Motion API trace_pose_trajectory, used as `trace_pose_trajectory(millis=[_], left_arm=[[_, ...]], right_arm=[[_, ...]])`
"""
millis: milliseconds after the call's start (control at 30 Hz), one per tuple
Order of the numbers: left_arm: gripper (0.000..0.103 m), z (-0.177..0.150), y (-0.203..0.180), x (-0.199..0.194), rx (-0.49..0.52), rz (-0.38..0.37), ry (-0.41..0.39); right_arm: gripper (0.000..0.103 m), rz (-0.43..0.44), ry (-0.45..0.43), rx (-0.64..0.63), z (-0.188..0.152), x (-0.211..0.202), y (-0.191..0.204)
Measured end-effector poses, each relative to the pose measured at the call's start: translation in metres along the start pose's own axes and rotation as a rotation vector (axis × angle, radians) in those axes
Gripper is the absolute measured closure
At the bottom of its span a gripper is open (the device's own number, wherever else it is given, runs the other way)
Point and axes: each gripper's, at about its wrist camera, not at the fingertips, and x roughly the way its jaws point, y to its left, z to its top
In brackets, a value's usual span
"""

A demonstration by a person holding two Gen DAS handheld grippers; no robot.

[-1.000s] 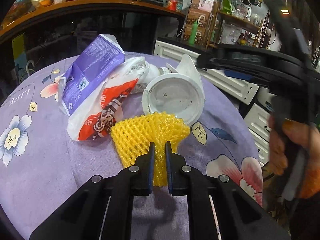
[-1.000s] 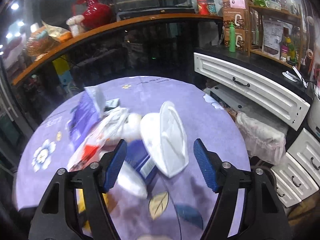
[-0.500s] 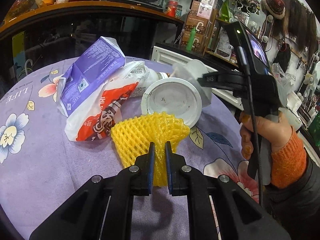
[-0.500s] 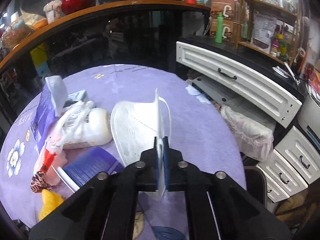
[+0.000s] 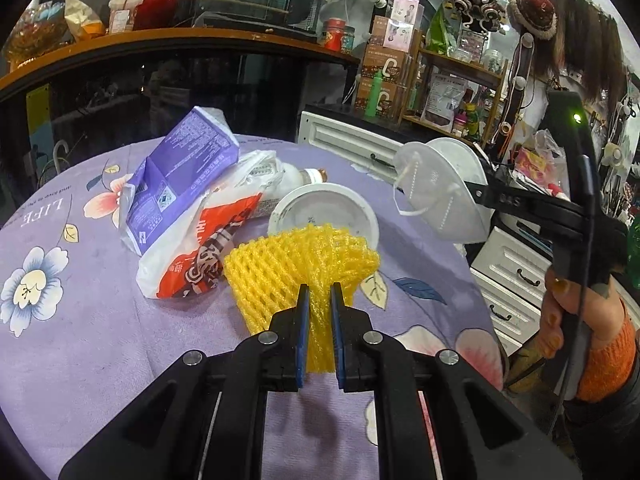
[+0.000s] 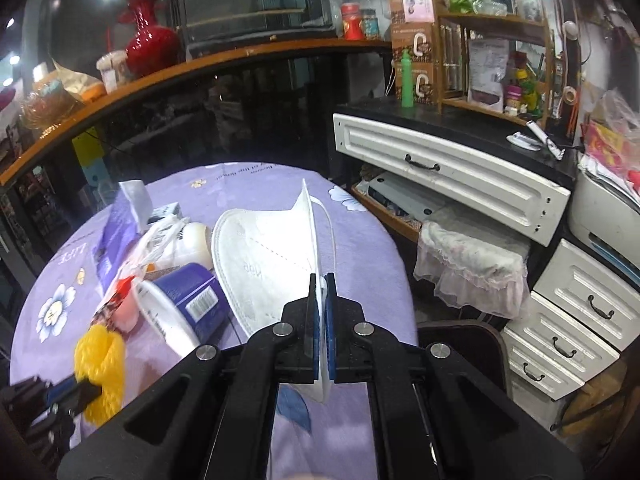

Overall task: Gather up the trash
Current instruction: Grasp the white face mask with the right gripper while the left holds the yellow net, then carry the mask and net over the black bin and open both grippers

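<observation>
My left gripper [image 5: 319, 294] is shut on a yellow foam fruit net [image 5: 300, 256] that rests on the purple flowered tablecloth [image 5: 80, 320]. My right gripper [image 6: 319, 280] is shut on a white face mask [image 6: 260, 256] and holds it above the table's right side; the mask also shows in the left wrist view [image 5: 440, 188]. Behind the net lie a blue-and-white cup on its side [image 5: 324, 212], a red-and-white plastic bag [image 5: 200, 248], a purple packet [image 5: 180, 176] and a white bottle [image 5: 296, 178]. The net shows at lower left in the right wrist view [image 6: 100, 364].
White drawers [image 6: 452, 176] and a lace-covered bin [image 6: 472, 264] stand right of the table. A dark chair back [image 6: 460, 336] sits by the table's right edge. A wooden counter [image 5: 160, 40] with a red vase runs behind.
My right gripper closed on the face mask, lifted it off the pile and carried it right and up. My left gripper stayed shut on the yellow net.
</observation>
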Motion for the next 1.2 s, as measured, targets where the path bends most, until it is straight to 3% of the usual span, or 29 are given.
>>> trace_pose_trajectory(millis=[333,600,933,1200], left_arm=[[0.092,-0.005,-0.051,-0.013,0.070,-0.095,-0.013],[0.092,-0.014,-0.101,-0.002,0.142,-0.184,0.020],[0.092,-0.021,-0.162,0.022,0.230,-0.269,0.077],[0.092,-0.031,-0.195,0.054,0.269,-0.291,0.151]], right_arm=[[0.100,0.004,-0.042,0.058,-0.037,-0.075,-0.046],[0.100,-0.069,-0.014,0.123,-0.076,-0.098,-0.100],[0.100,-0.109,0.066,0.229,-0.125,-0.080,-0.154],[0.100,-0.096,0.153,0.310,-0.156,-0.031,-0.182]])
